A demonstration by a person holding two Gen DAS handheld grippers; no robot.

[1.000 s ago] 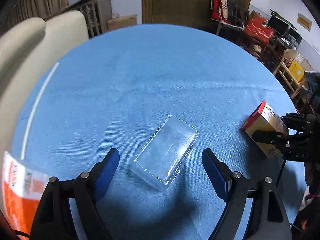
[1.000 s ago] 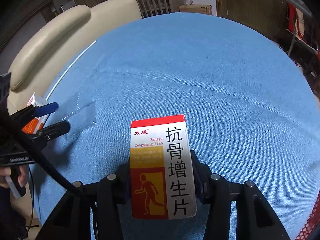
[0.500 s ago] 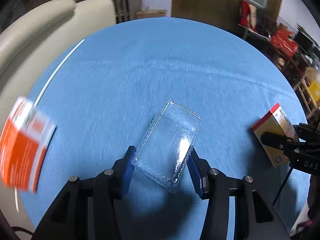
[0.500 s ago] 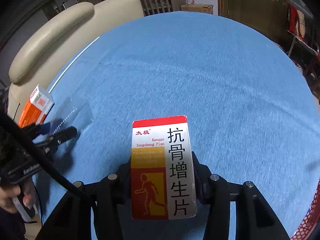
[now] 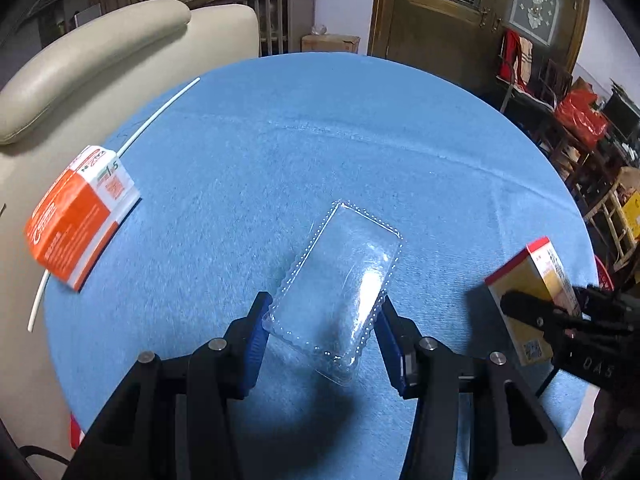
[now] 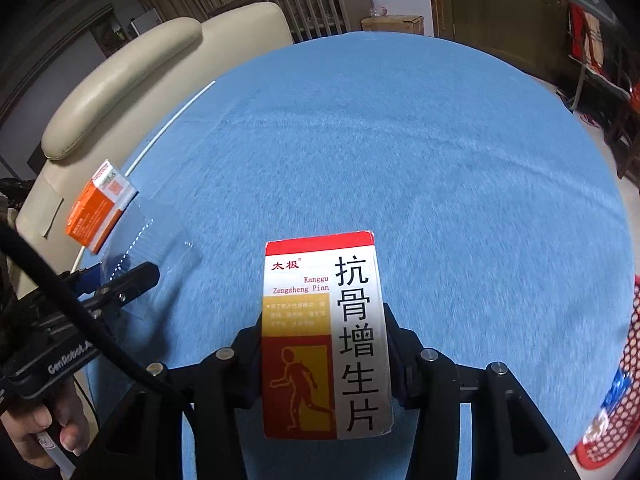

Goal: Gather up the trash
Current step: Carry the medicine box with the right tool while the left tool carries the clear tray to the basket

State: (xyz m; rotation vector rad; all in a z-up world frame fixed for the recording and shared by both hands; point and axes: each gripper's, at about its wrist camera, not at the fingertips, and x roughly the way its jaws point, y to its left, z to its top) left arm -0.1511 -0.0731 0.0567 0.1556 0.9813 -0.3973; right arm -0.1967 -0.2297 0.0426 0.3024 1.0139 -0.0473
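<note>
While both grippers carry a load, the holdings read as follows.

Item: clear plastic clamshell tray (image 5: 338, 288). Held by the left gripper (image 5: 323, 322), blue-padded fingers (image 5: 256, 340) pressed against its two long scalloped sides. It is raised off the blue tablecloth (image 5: 320, 152), judging by the shadow below it, and juts forward from the jaws. The side grip suits a thin, springy shell that offers no other firm purchase.

Item: red, yellow and white medicine box (image 6: 326, 332), printed "Kanggu Zengsheng Pian". Clamped across its narrow width in the right gripper (image 6: 324, 352), printed face toward the camera, its far end projecting over the cloth near the table's near edge. Holding it across the short dimension keeps the jaws well within their span.

Item: orange and white carton (image 5: 78, 216). Not held. It sits at the cloth's left edge, beside the cream armchair (image 5: 100, 60), partly overhanging. A thin white rod (image 5: 156, 116) runs along the same edge, passing behind the carton.

Item: red mesh basket (image 6: 616, 392). Only its rim shows, past the table's right edge in the right wrist view; probably the receptacle for collected trash.

Status, as judged: two pieces in hand and awaiting deposit; the orange carton is not yet collected.
</note>
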